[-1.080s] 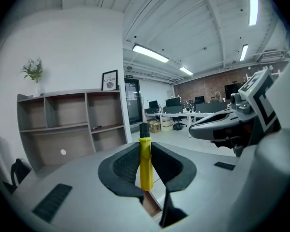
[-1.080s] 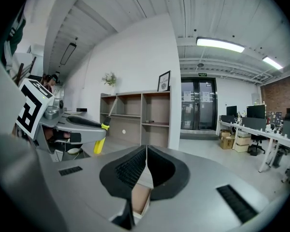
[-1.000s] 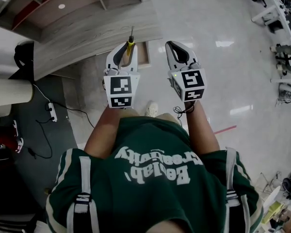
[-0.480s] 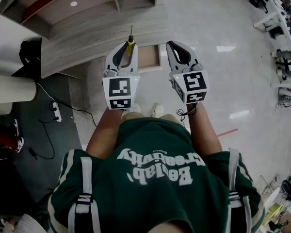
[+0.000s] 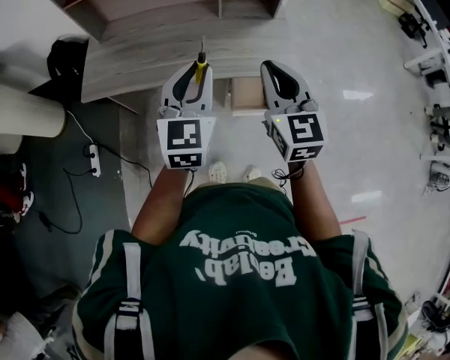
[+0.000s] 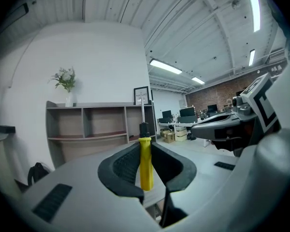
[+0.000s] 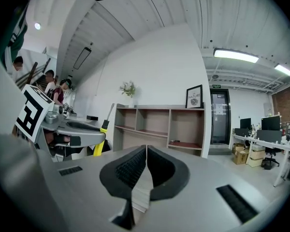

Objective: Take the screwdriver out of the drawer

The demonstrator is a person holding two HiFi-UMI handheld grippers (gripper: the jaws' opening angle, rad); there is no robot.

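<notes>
Partly hidden: drawer (image 5: 247,96) behind right gripper (image 5: 274,67), clenched empty; left gripper (image 5: 195,70) grasping screwdriver (image 6: 145,166).

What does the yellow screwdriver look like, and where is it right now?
The screwdriver has a yellow, plastic-looking handle, a black collar and a thin metal shaft. The left hand-held gripper is shut on the handle, squeezing it from both sides, with the shaft sticking out past the jaw tips. It is held in the air; nothing else touches it.
</notes>
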